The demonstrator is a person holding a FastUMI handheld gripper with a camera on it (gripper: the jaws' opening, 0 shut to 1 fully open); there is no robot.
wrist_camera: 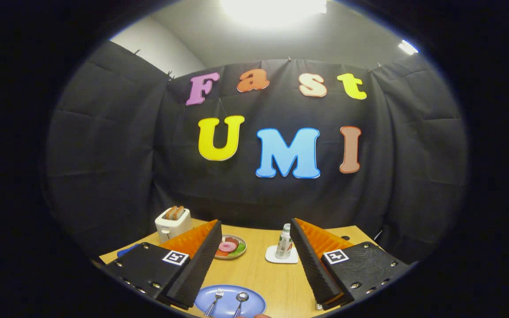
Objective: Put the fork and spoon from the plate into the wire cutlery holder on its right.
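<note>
Round blue plate (254, 304) on wooden table (281, 278): silver metal fork (215, 300) and silver spoon (241, 301) lie side by side on it. Gripper (254, 247) above plate, fingers spread wide, holding nothing.

1. Ceiling light (272, 9) blown out, strong glare overhead; 2nd smaller lamp (408, 46) further right.
2. Counter (276, 278) evenly lit, soft shadows.
3. Heavy fisheye bend and dim w/ slight blur at rim.

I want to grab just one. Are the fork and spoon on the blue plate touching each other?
Apart. The gripper view shows blue plate between the fork and the spoon. The open gripper hovers above them.
</note>
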